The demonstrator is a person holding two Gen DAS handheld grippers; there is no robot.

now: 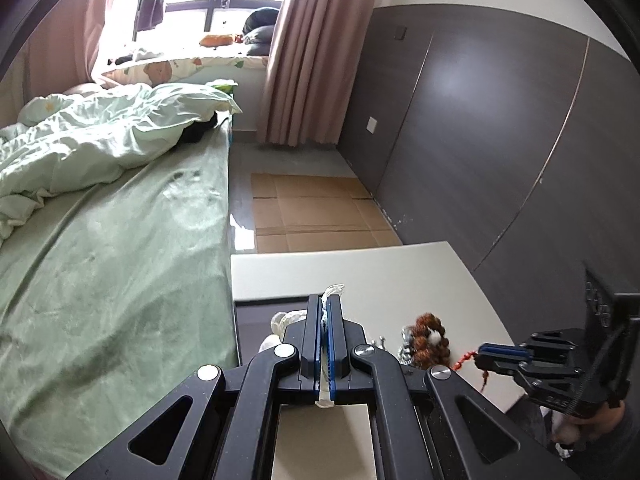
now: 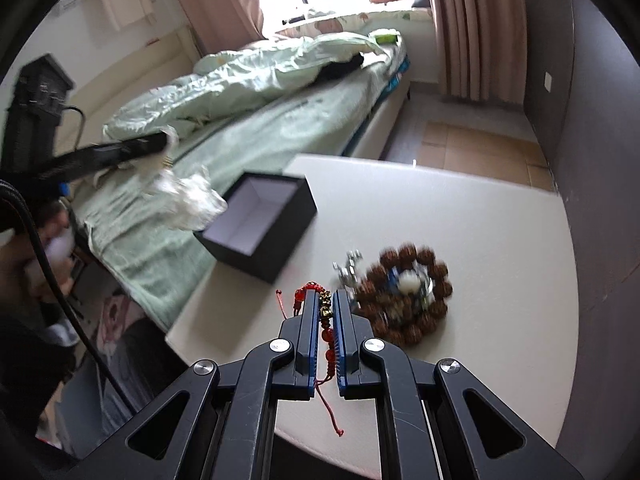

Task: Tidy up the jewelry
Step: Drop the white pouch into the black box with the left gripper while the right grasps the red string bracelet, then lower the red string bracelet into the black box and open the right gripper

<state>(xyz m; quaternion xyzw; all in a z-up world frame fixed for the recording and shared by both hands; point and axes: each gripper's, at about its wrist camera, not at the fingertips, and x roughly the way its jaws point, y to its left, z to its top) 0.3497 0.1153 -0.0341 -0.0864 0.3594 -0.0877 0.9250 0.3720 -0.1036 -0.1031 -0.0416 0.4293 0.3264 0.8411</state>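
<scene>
My left gripper [image 1: 324,304] is shut on a clear plastic bag [image 1: 333,290], which hangs crumpled to the left of the black box [image 2: 260,226] in the right wrist view [image 2: 188,200]. My right gripper [image 2: 325,298] is shut on a red bead bracelet [image 2: 326,316] with gold charms, its red cord dangling below. It is held above the white table [image 2: 460,208]. A brown wooden bead bracelet [image 2: 408,294] lies on the table just right of my right gripper, with silver jewelry [image 2: 348,268] beside it. The black box is open, white inside and empty.
A bed with green sheets [image 1: 112,248] and a rumpled duvet [image 1: 100,136] runs along the table's left side. Flattened cardboard [image 1: 316,212] lies on the floor beyond the table. A dark grey wall [image 1: 500,140] stands on the right.
</scene>
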